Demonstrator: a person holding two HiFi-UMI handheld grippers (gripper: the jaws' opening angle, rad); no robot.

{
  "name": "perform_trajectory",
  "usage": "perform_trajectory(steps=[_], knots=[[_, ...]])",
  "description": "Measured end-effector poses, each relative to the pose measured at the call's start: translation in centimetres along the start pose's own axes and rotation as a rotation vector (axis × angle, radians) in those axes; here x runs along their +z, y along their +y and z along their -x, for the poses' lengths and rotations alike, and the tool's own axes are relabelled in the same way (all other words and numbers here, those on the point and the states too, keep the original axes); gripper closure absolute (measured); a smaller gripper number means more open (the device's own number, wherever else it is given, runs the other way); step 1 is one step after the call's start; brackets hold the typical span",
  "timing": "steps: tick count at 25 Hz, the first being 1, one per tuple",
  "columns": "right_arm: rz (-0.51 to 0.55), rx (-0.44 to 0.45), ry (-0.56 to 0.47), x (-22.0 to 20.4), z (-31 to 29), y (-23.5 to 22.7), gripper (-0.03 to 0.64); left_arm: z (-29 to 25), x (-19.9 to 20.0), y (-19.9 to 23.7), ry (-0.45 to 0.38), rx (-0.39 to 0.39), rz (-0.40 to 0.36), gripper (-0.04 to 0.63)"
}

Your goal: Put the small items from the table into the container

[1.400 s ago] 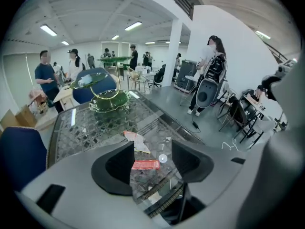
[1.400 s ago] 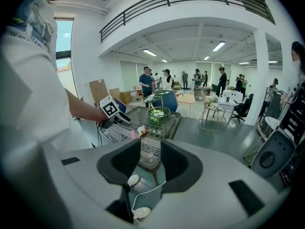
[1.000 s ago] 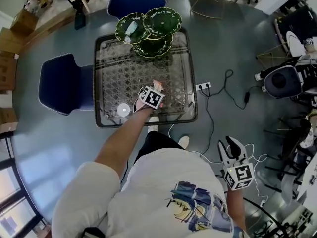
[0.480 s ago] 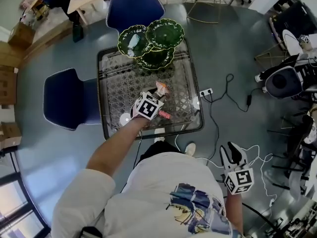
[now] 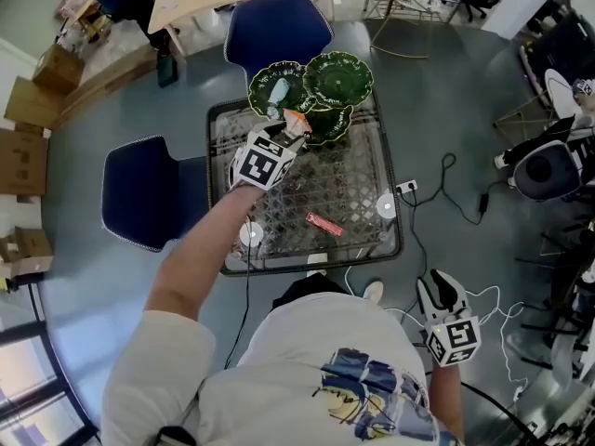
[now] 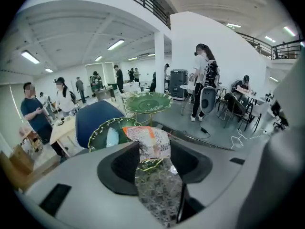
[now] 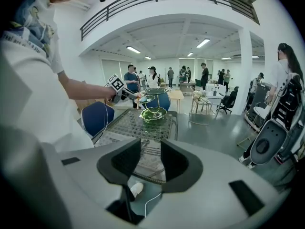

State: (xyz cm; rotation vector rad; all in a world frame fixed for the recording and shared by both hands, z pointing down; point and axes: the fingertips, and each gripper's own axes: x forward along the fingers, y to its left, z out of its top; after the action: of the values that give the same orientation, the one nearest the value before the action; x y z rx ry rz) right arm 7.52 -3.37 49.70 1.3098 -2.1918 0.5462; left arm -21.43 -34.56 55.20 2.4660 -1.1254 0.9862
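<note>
My left gripper (image 5: 290,126) is shut on an orange-and-white snack packet (image 5: 297,119), held in the air next to the green tiered dish stand (image 5: 337,78) at the table's far end. In the left gripper view the packet (image 6: 147,142) stands up between the jaws, just in front of the left green dish (image 6: 106,131). A pale blue item (image 5: 278,89) lies in that dish. On the glass table (image 5: 367,179) lies a small pink packet (image 5: 323,223). My right gripper (image 5: 439,286) hangs open and empty off the table's near right corner, over the floor.
Two white round discs (image 5: 251,233) (image 5: 386,205) sit near the table's front corners. Blue chairs (image 5: 149,189) (image 5: 277,28) stand at the left and far sides. Cables and a power strip (image 5: 406,188) lie on the floor to the right. People stand in the background.
My left gripper rose from the table's near middle and carried the snack packet up to the green dishes at the far end. The right gripper shifted only slightly.
</note>
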Motion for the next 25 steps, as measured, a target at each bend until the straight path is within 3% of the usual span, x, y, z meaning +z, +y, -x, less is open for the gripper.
perform_trajectory(steps=[4,11,18,25], knots=[[-0.007,-0.018,0.013,0.1,0.4,0.3,0.482,-2.3,1.1,4.7,0.024,0.038,-0.013,0.383],[-0.048,-0.087,0.043,-1.0,2.2,-0.3,0.482,-7.2,1.9,9.0,0.079,0.008,-0.045,0.382],[-0.095,-0.136,0.055,-2.5,3.9,-1.3,0.482,-10.1,1.7,9.5,0.133,0.005,-0.074,0.382],[-0.084,-0.131,0.041,-2.6,5.1,-1.9,0.482,-7.8,3.3,9.1,0.059,0.051,-0.049,0.382]])
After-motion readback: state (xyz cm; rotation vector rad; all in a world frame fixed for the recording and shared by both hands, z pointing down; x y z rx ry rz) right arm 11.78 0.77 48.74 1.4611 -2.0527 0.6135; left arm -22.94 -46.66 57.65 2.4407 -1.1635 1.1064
